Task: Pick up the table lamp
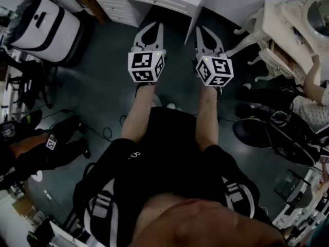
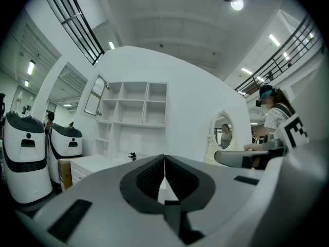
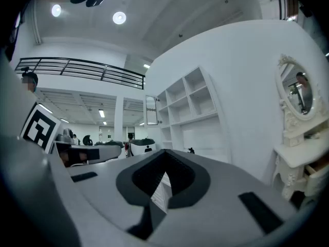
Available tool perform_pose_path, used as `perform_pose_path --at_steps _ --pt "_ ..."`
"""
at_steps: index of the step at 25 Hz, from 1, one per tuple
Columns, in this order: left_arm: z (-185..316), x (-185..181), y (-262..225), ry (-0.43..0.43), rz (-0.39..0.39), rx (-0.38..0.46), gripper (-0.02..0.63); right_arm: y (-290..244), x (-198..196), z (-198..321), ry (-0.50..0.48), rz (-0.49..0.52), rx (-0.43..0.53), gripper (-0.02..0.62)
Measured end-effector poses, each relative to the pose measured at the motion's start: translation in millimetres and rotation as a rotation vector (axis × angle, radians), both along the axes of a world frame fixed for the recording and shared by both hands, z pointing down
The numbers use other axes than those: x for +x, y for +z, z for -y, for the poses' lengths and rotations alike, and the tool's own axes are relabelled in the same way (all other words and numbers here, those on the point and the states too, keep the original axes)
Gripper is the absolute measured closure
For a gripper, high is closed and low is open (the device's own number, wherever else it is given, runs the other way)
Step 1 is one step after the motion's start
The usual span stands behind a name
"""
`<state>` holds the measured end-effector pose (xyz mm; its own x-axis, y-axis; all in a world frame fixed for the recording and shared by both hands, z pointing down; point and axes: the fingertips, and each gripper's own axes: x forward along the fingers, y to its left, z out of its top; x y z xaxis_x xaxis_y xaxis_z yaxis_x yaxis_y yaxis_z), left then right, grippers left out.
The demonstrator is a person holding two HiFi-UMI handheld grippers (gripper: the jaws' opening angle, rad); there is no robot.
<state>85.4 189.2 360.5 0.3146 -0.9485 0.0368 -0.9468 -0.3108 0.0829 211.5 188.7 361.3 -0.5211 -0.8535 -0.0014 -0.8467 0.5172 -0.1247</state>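
The left hand-held gripper [image 1: 152,27] is level with its jaws closed tip to tip and nothing between them, as its own view [image 2: 164,158] shows. The right hand-held gripper [image 1: 202,31] is just beside it, also level, closed and empty [image 3: 165,153]. Each carries a marker cube [image 1: 146,66] at its rear, ahead of the person's forearms. Both hang above the dark floor [image 1: 103,86] and point at a white table [image 1: 154,1] with shut drawers [image 1: 115,4], short of its edge. On that table, well ahead of both grippers, stands a small dark thing [image 2: 132,156] [image 3: 191,150]. It may be the lamp, but it is too small to tell, and its long axis and facing cannot be read. Behind it a white shelf unit [image 2: 134,112] rises against the wall. Left of the table is a brown box [image 2: 64,171], its contents hidden, and beyond it two white machines [image 2: 23,153]. To the right is an ornate white vanity [image 1: 288,14] with an oval mirror [image 3: 298,94]; one of its drawers [image 1: 280,53] looks pulled out, and what it holds cannot be made out. A person [image 2: 272,112] sits at the vanity.
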Motion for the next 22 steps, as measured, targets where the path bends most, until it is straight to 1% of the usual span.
perform_pose_path --at_steps 4,8,13,18,22 --pt "2 3 4 0.010 0.014 -0.003 0.595 4 -1 5 0.000 -0.001 0.002 0.578" --pt "2 7 7 0.021 0.016 -0.019 0.595 1 5 4 -0.005 0.065 0.000 0.578" --pt "1 11 10 0.056 -0.004 -0.016 0.595 11 8 -2 0.005 0.048 -0.026 0.578" --pt "5 26 13 0.102 -0.028 -0.019 0.595 17 27 -5 0.047 0.043 -0.053 0.578" --pt "9 36 21 0.136 -0.031 -0.039 0.595 21 37 -1 0.068 0.031 -0.068 0.578"
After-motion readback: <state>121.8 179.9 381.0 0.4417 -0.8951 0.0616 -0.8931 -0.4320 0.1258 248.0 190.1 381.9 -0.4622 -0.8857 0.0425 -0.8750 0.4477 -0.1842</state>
